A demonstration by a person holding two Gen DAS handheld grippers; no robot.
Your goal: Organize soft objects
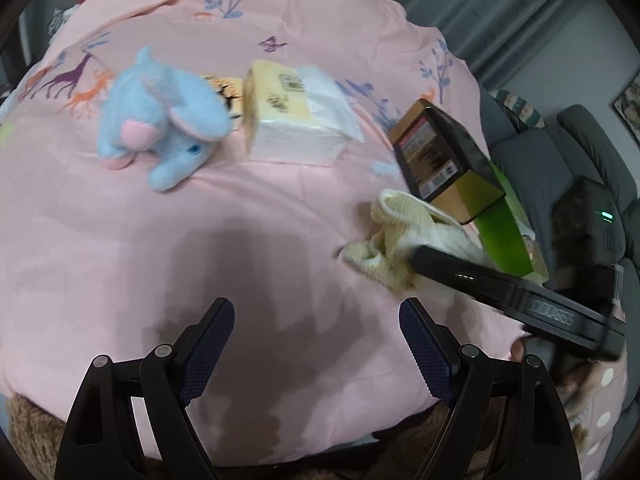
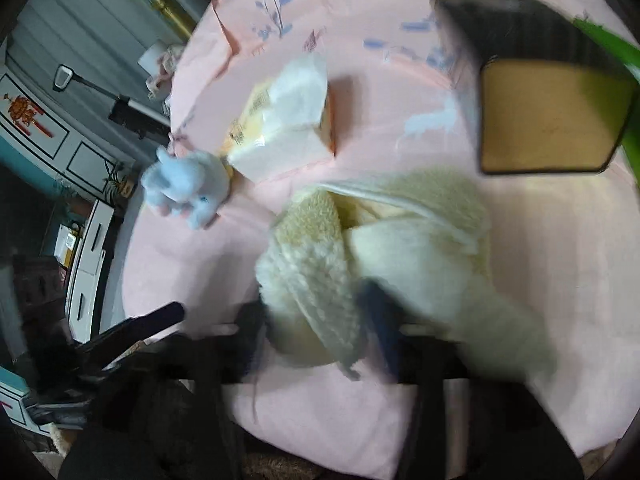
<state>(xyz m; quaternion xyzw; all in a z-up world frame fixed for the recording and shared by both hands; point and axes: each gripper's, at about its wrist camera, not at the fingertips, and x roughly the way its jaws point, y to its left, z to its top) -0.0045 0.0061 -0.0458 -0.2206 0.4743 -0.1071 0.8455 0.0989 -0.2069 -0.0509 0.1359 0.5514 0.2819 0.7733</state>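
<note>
— Where's the cream fleece cloth (image 2: 384, 248)?

— Crumpled on the pink sheet (image 1: 248, 216) near its right edge, just below the brown box (image 1: 444, 156); its long axis runs from my right gripper (image 2: 316, 332) up toward the box.

— Jaws?

— Right ones spread, blurred, cloth lying between them. My left gripper (image 1: 316, 344) is spread over bare sheet — the blue plush (image 1: 160, 120) sits far-left.

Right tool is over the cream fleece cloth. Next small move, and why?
Probably back the right tool off the cream cloth: its jaws look apart, though blurred, and the cloth lies bunched on the pink sheet beside the dark box. The left tool is open with nothing in it, so it could go for the blue plush.
</note>
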